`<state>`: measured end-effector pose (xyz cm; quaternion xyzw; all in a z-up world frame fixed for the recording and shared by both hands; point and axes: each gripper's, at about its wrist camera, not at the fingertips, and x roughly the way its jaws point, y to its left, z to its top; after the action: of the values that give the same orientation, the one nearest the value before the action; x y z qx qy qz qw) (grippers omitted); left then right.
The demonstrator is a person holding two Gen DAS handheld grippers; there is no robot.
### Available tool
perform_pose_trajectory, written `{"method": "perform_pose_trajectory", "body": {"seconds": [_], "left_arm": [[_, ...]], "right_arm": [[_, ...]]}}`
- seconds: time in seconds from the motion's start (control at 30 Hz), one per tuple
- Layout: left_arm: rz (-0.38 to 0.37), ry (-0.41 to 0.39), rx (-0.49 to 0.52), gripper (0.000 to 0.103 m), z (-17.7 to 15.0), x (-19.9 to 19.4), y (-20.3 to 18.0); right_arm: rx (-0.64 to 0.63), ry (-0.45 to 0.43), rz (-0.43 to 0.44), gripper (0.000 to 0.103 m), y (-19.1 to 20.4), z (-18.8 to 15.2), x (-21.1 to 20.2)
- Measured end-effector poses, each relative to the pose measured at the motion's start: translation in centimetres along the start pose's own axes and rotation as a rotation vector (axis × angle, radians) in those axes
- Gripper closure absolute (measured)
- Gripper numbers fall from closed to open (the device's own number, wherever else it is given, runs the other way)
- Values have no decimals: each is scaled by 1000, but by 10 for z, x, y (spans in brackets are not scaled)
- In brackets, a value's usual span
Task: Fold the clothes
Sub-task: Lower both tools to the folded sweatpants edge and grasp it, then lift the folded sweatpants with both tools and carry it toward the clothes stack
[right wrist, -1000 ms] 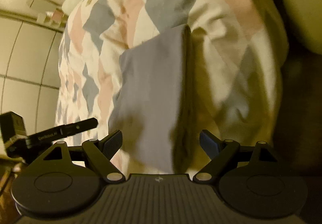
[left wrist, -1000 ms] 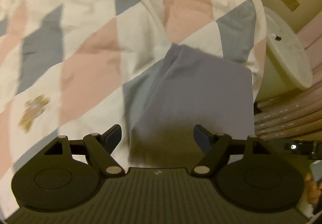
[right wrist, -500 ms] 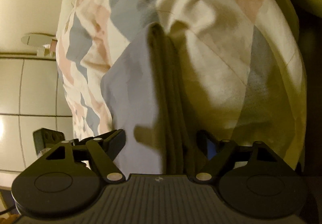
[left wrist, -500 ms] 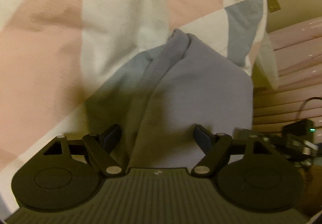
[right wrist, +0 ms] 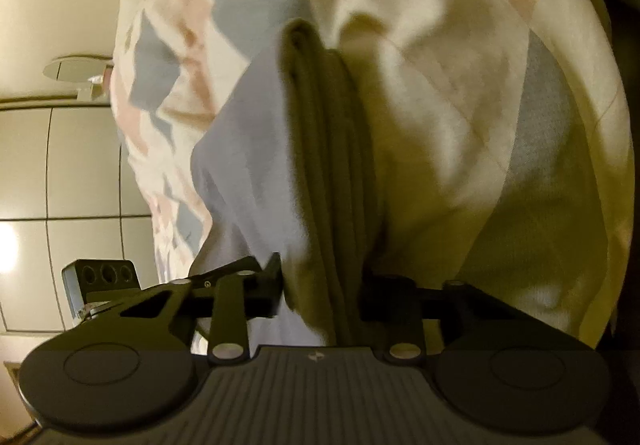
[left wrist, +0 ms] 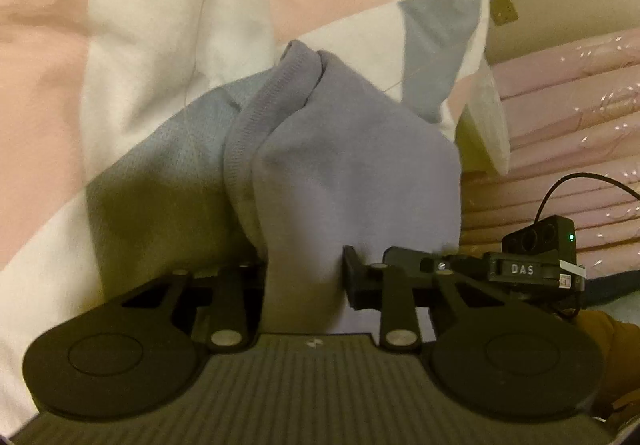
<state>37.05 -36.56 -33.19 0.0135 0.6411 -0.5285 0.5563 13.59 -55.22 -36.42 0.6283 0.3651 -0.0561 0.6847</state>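
A folded lavender-grey garment (left wrist: 352,169) lies on a checked quilt (left wrist: 152,29) of white, pink and grey-blue patches. My left gripper (left wrist: 304,277) is shut on its near edge, and its left finger is hidden behind the cloth. The ribbed hem (left wrist: 256,117) bunches up on the left of the fold. In the right wrist view the same garment (right wrist: 256,149) shows its stacked layers (right wrist: 332,165) in shadow. My right gripper (right wrist: 320,293) is shut on that thick folded edge. The right gripper's body (left wrist: 524,269) shows at the right of the left wrist view.
Pink slatted panels (left wrist: 568,117) and a beige wall lie right of the quilt's edge. A cable (left wrist: 580,181) loops above the other gripper's camera. A tiled wall (right wrist: 60,165) with a round fitting (right wrist: 76,69) stands left of the bed. A person's mustard sleeve (left wrist: 608,341) shows at lower right.
Both grippers moved in toward the folded garment and went from open to shut on its near edge, each at one side.
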Motion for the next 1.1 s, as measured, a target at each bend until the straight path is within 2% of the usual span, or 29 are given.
{"method": "perform_pose_trajectory", "body": {"seconds": [0.13, 0.3, 0.4, 0.53, 0.63, 0.83, 1.0, 1.1], "left_arm": [[-8, -85, -14, 81, -22, -28, -22], [6, -222, -94, 81, -70, -82, -43], [25, -311, -143, 81, -111, -124, -56], [89, -417, -231, 81, -178, -176, -82], [152, -500, -324, 81, -234, -215, -102], [292, -685, -544, 81, -345, -271, -136], [386, -909, -767, 81, -434, -293, -170], [446, -1013, -874, 81, -481, -296, -197]], "right_arm": [[-22, 14, -12, 75, 22, -6, -16], [-90, 68, 57, 75, 59, -31, -39], [-135, 114, 87, 75, 81, -56, -50], [-197, 213, 121, 75, 112, -99, -61], [-242, 322, 141, 75, 134, -129, -62], [-390, 617, 155, 75, 185, -176, -27], [-519, 869, 188, 75, 227, -218, 7], [-567, 996, 214, 75, 237, -256, 12]]}}
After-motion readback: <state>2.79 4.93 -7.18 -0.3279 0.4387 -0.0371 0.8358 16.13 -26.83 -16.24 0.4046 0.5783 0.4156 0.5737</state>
